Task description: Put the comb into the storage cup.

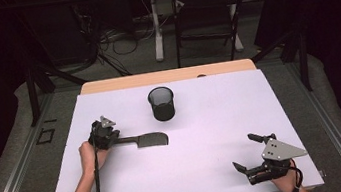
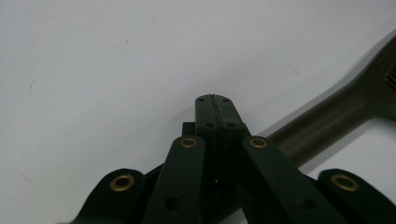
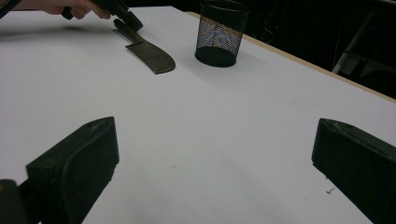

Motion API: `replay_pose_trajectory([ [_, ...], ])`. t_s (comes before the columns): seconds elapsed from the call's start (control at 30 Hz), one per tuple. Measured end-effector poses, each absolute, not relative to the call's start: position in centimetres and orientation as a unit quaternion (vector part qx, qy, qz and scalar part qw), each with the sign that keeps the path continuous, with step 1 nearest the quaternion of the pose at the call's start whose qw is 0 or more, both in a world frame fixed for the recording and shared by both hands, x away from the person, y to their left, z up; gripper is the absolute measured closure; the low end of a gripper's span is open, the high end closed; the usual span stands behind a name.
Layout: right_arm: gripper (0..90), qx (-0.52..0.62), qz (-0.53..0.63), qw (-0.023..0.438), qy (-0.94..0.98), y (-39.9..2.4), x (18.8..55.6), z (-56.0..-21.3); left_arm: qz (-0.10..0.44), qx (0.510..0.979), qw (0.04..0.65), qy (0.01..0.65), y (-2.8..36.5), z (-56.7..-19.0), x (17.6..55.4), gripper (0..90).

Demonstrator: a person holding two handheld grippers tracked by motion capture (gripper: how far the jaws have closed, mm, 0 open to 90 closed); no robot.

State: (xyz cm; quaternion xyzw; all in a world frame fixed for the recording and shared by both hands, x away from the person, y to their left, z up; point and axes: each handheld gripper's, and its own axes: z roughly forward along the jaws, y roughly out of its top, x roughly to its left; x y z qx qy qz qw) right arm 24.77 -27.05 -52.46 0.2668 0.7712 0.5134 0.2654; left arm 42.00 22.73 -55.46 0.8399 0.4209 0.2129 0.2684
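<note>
On the white table (image 1: 209,171), dark flat spatula (image 1: 152,139) — left claw (image 1: 108,137) clenched beside its handle, right claw (image 1: 253,154) released.

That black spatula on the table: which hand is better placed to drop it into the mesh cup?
Left. The left gripper is already shut on the spatula handle, near the mesh cup. The right gripper rests open at the table's near right corner, far from both.

Legible text, labels, brands, numbers, signs: none. Nothing can be read on any surface in the three views.
</note>
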Motion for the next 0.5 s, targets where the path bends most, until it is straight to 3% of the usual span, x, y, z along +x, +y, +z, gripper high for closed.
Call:
replay_pose_trajectory([
  [0.5,0.4,0.267,0.513,0.265,0.772,-27.04,24.79,-52.42,0.21,0.844,0.262,0.418,22.87,-55.23,41.16,90.0],
])
